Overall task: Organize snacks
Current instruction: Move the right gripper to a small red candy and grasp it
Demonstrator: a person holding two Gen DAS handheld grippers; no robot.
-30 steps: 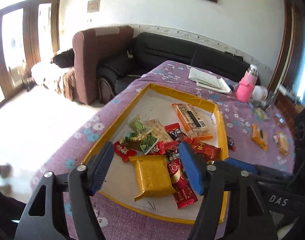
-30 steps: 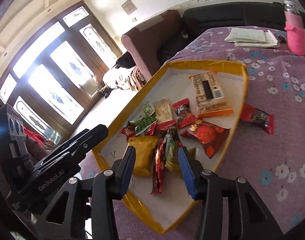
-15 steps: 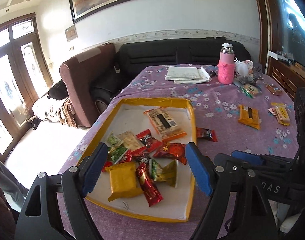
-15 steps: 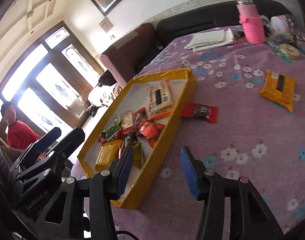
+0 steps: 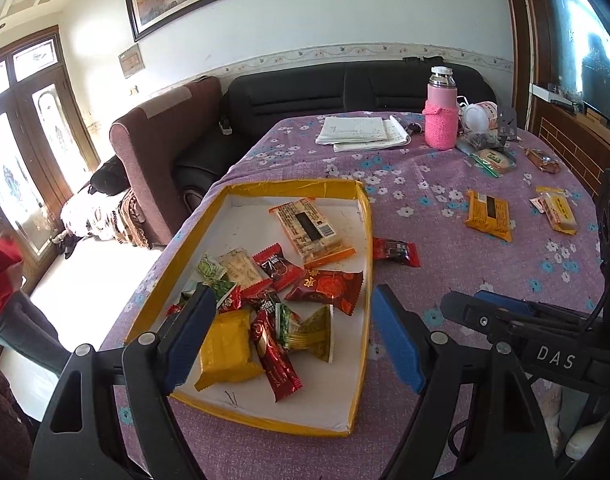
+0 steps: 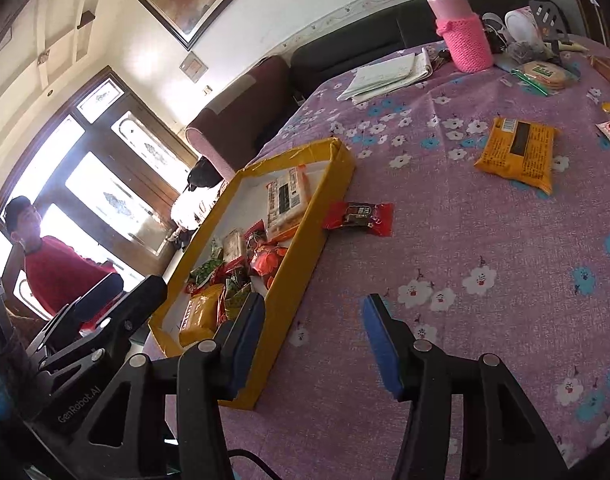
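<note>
Red packet (image 6: 359, 216) lies on tabletop (image 6: 485, 320) just outside tray (image 6: 305, 280), ahead of right gripper (image 6: 313, 340), long axis crosswise. Right is nearer; both grippers' fingers apart, empty. Left gripper (image 5: 293, 336) hovers over tray.

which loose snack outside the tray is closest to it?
The small red packet, lying on the purple tablecloth just off the tray's right wall. The orange packet and the other loose snacks sit farther right.

Both tongs, left (image 5: 293, 332) and right (image 6: 313, 340), are matte black skeletal frames with triangular cut-outs, silver rivets and blue finger pads (image 5: 393, 340), one body lettered "DAS", the other "GenRobot.AI"
</note>
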